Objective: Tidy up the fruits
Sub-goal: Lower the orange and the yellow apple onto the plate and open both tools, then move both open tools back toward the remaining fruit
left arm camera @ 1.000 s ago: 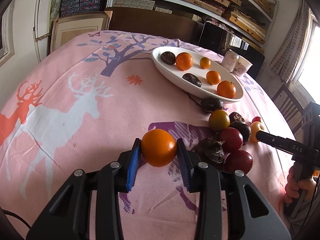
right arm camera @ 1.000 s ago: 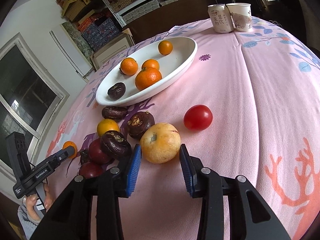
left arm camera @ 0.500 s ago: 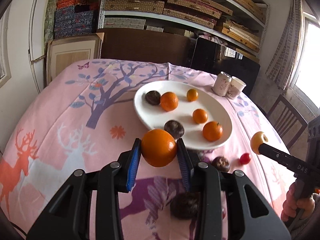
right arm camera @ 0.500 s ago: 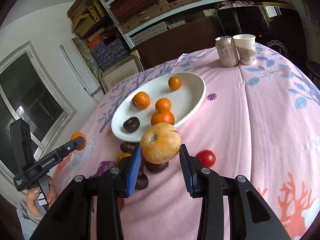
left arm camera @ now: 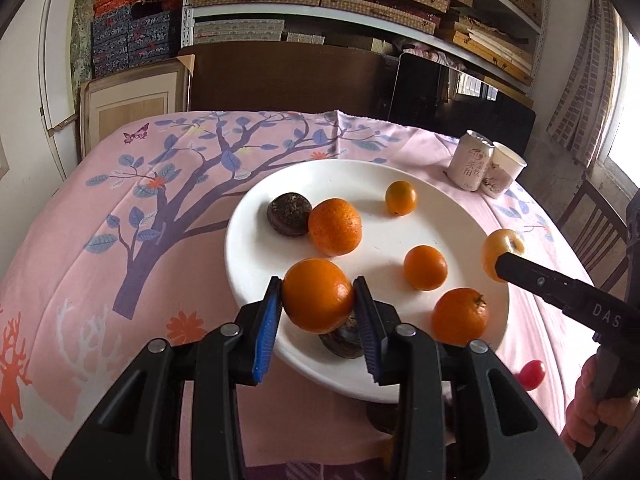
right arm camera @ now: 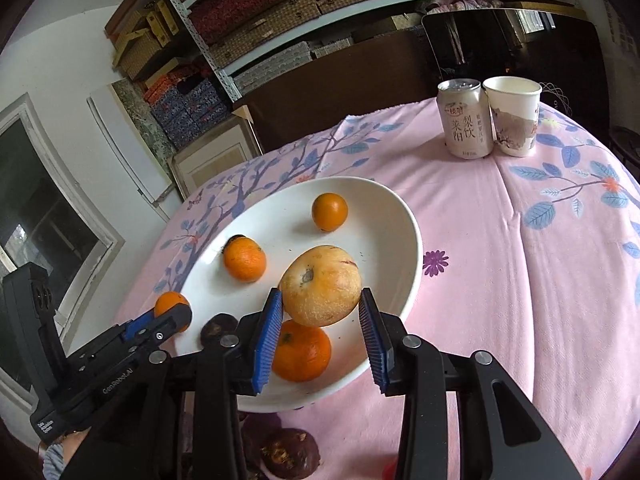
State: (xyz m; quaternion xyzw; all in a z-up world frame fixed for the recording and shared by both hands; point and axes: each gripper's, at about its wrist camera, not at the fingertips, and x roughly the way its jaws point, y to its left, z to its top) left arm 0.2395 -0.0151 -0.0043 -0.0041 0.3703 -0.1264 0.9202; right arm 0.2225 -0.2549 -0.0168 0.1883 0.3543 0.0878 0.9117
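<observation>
Round orange tangerine (left arm camera: 318, 295) clamped in left gripper (left arm camera: 318, 308) hangs over near rim of white oval plate (left arm camera: 256, 208), pale yellow round fruit (right arm camera: 320, 291) gripped by right gripper (right arm camera: 322, 322) alongside.

Home dining room: tablecloth (left arm camera: 168, 240), shelves (left arm camera: 320, 8)

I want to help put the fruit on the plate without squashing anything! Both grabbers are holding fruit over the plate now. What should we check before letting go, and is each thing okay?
1. Left gripper shut on the orange: ok.
2. Right gripper shut on the yellow fruit: ok.
3. Both fruits above the white plate: ok.
4. Bare spot under the orange: not ok, a dark fruit lies right below.
5. Bare spot under the yellow fruit: not ok, a tangerine lies close beneath.
6. How high the fruits hang above the plate: cannot tell.
</observation>
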